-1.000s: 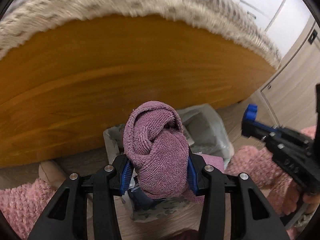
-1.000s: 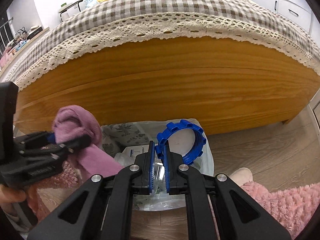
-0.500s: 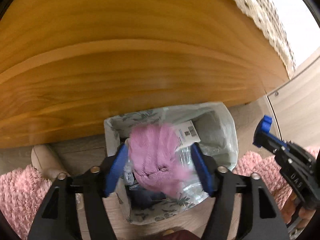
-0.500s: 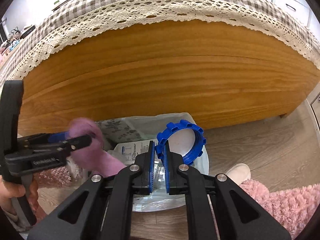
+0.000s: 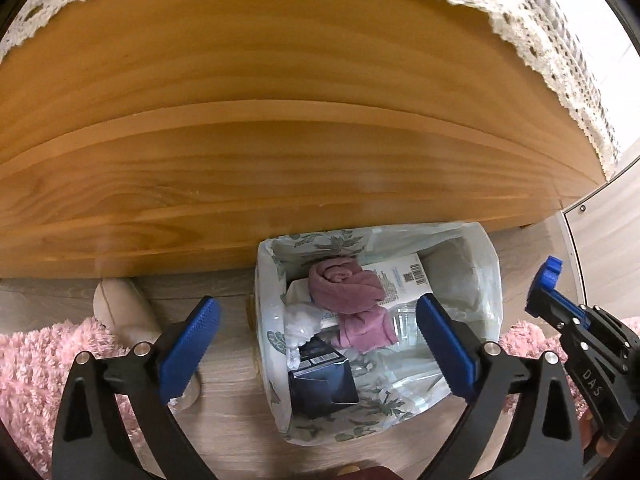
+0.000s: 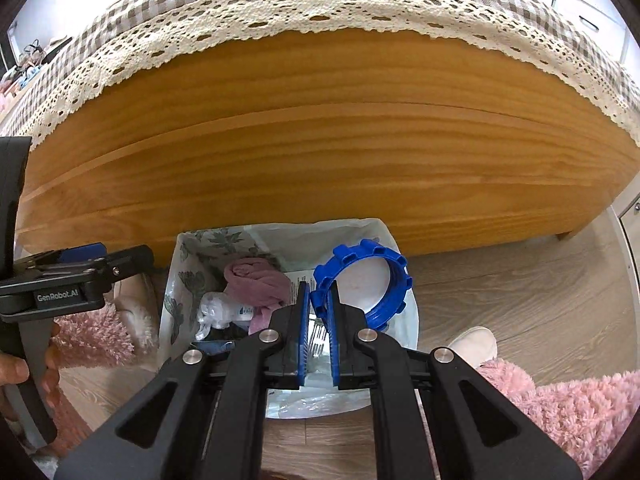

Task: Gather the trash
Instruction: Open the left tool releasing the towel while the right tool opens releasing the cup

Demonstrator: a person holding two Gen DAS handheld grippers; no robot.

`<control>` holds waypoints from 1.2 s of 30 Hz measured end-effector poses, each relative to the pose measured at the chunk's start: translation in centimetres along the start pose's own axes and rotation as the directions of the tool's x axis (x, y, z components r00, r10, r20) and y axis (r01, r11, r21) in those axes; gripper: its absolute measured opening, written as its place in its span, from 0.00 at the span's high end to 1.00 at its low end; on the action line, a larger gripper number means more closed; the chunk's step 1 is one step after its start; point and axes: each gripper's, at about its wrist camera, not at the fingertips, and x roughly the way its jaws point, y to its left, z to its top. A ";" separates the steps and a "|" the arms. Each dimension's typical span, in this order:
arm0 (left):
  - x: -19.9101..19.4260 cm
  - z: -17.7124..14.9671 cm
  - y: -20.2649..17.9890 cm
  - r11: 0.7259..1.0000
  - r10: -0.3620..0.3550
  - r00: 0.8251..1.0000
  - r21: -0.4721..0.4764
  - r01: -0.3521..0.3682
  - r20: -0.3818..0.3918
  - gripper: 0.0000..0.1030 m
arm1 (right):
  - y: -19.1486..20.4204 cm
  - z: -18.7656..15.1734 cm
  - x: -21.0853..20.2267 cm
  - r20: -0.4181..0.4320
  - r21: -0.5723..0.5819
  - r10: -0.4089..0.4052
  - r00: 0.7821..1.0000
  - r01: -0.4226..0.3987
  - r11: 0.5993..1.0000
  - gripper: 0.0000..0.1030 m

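A bin lined with a flower-print plastic bag [image 5: 272,320] stands on the floor against the bed frame. A rolled pink cloth [image 5: 344,288] lies loose inside it on a white barcoded box [image 5: 404,280], beside crumpled plastic and a dark box [image 5: 320,380]. My left gripper [image 5: 318,308] hangs over the bin, its jaws opening wide and touching nothing. My right gripper [image 6: 318,292] is shut on the rim of a blue toothed ring [image 6: 384,264] over the bin's right side. The right wrist view also shows the pink cloth [image 6: 256,280] in the bin [image 6: 172,300].
The wooden bed side [image 5: 280,140] rises just behind the bin, with a lace-edged checked cover [image 6: 280,20] hanging above. A pale slipper [image 5: 120,304] and pink fluffy fabric [image 5: 40,360] sit left of the bin, and another slipper [image 6: 476,344] to its right. A cabinet door [image 5: 600,232] stands at the far right.
The left jaws spread apart and let go of the pink cloth, which dropped into the bin. The left view tipped downward. The right gripper stayed put, still holding the blue ring.
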 end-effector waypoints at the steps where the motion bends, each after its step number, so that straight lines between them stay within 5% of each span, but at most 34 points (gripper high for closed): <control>1: -0.1 0.0 0.1 1.000 -0.001 1.000 0.000 0.001 -0.001 0.07 | 0.1 0.1 0.1 -0.003 -0.003 0.004 1.000 -0.004 1.000 0.92; 32: 1.5 -0.5 -0.4 0.995 0.066 0.996 0.077 -0.062 -0.060 0.07 | 1.0 0.8 6.3 -0.170 -0.025 0.003 0.985 -0.007 1.000 0.89; 33: 1.6 -0.5 -0.3 0.995 0.067 0.996 0.074 -0.063 -0.058 0.07 | 1.0 0.7 6.4 -0.173 -0.025 -0.003 0.985 -0.001 1.000 0.86; 36: 1.5 -0.5 -0.1 0.996 0.064 0.996 0.064 -0.060 -0.056 0.07 | 0.9 0.8 6.1 -0.155 -0.023 -0.029 0.987 0.026 0.999 0.45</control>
